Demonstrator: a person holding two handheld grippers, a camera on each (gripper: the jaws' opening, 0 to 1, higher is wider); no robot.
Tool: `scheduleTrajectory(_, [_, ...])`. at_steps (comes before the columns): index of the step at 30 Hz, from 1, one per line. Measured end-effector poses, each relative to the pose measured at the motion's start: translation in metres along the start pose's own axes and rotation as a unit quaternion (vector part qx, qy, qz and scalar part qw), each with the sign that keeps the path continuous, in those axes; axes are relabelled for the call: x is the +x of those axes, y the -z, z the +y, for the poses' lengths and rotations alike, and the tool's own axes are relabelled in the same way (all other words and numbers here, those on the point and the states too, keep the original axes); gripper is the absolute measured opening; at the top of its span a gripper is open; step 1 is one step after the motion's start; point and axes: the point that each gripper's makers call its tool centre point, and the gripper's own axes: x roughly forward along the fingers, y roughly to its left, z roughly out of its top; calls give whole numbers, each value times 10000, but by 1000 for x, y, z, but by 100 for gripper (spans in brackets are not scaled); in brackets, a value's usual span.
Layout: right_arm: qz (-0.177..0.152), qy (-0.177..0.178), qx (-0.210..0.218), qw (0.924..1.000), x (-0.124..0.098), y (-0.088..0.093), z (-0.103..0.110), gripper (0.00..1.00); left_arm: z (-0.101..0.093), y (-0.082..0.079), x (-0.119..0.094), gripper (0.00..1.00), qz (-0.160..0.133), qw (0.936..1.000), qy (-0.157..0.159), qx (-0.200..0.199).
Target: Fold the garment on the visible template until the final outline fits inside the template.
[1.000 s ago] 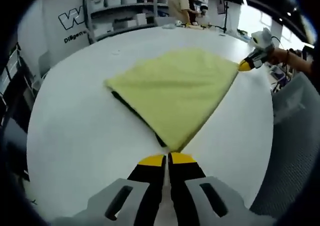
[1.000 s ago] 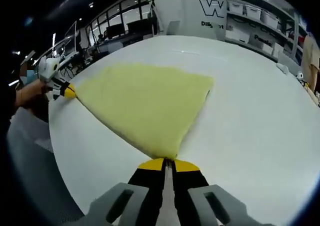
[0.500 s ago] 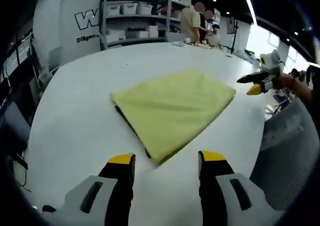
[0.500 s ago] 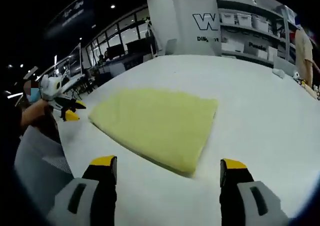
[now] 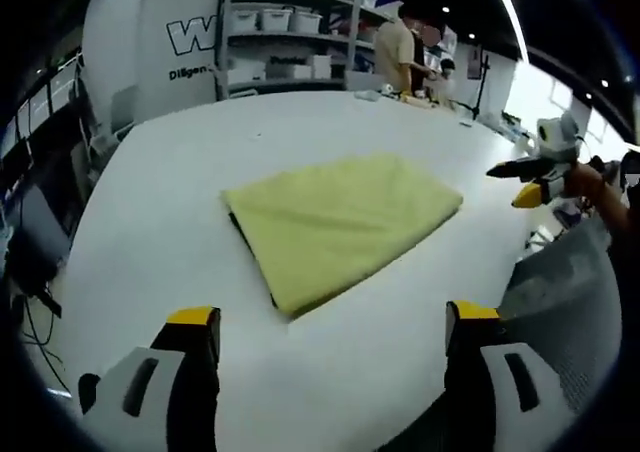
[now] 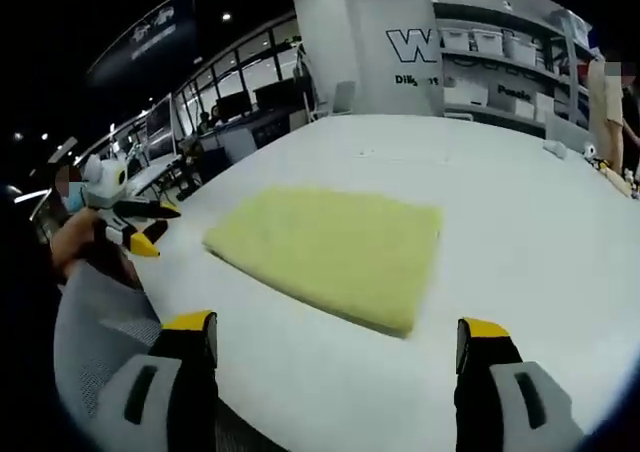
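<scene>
A folded yellow garment [image 5: 335, 224] lies flat on the white table [image 5: 170, 222], with a thin dark edge of the template [image 5: 250, 255] showing under its left side. In the right gripper view the garment [image 6: 335, 250] is a neat rectangle. My left gripper [image 5: 330, 322] stands open, pulled back from the garment's near corner, holding nothing. My right gripper [image 6: 335, 332] is open too, clear of the cloth. The right gripper [image 5: 528, 182] shows at the right of the left gripper view, the left gripper [image 6: 135, 227] at the left of the right gripper view, both open in the air.
Shelves [image 5: 290, 42] with white bins stand behind the table, beside a wall with a logo. A person [image 5: 400, 57] stands at the far end near small objects. A grey chair back [image 5: 570, 302] sits close at the table's near edge.
Both grippers have backed further from the garment and lifted a little, their jaws spread wider. The garment lies still.
</scene>
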Motion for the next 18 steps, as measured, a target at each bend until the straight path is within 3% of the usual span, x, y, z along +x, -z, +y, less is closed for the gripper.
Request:
scheduleTrajectory(7, [-58,137,16,9999,-12,2,10,99,-10,10,-9,99,0,9999,-133,31])
scheduleTrajectory(9, [-32,145,38,9999,-13,7,12,99,-12,8,-7,99,-141,9998,-133,-65])
scheduleTrajectory(18, [35,196,259,9995,-12,19,13,99,-23,16,-2,99,-138,9997,-211,-45])
